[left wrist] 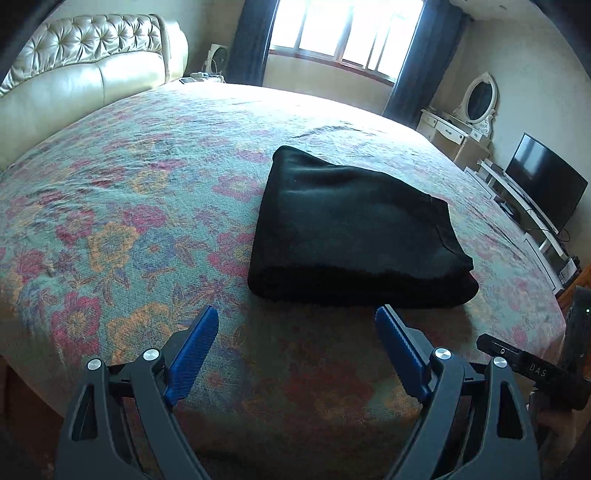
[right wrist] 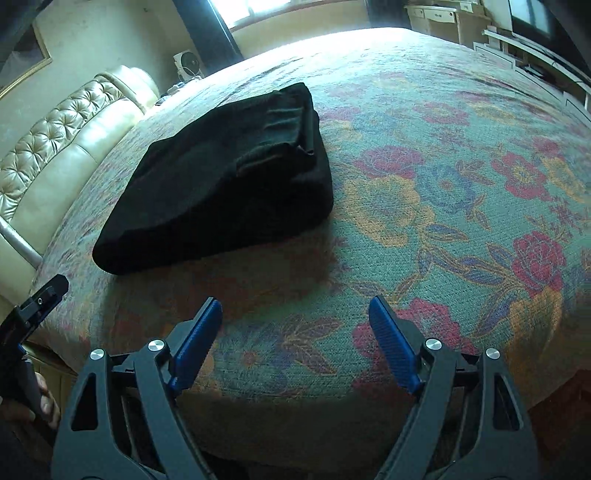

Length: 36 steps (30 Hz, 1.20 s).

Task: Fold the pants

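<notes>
Left tongs (left wrist: 297,317): spread wide, nothing between the blue pads, held above the near edge of the bed (left wrist: 129,221). Right tongs (right wrist: 295,308): likewise wide apart, gripping nothing, above the floral bedspread. Just beyond the left tongs, apart from both, the black pants (left wrist: 351,229) lie on the bed as a compact folded stack; from the right wrist they sit ahead and to the left. Further back: cream tufted headboard (left wrist: 85,74), window (left wrist: 347,29), vanity mirror (left wrist: 478,98), television (left wrist: 546,184).
</notes>
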Each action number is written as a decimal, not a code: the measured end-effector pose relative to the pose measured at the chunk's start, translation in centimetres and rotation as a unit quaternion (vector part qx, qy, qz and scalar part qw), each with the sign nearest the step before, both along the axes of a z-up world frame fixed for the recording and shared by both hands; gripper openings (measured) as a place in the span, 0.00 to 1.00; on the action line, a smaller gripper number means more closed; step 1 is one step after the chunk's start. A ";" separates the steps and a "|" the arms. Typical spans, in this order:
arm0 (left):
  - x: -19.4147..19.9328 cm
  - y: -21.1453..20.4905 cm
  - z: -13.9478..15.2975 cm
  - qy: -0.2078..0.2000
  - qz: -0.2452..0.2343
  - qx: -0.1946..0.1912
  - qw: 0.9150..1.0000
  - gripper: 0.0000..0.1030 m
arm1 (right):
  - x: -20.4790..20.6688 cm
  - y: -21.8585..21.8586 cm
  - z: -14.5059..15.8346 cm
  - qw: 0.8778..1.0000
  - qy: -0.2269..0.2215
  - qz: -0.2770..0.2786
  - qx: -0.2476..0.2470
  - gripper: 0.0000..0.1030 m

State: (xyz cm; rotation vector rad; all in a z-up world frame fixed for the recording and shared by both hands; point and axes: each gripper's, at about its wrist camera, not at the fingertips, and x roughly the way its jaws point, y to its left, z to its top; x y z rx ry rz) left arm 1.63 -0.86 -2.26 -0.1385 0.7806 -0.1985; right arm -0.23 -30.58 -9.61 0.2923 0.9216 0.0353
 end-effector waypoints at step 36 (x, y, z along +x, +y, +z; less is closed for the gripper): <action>-2.5 -3.6 3.0 -0.059 0.016 0.086 0.994 0.84 | -0.9 4.1 2.3 0.998 -0.035 0.050 -0.032 0.87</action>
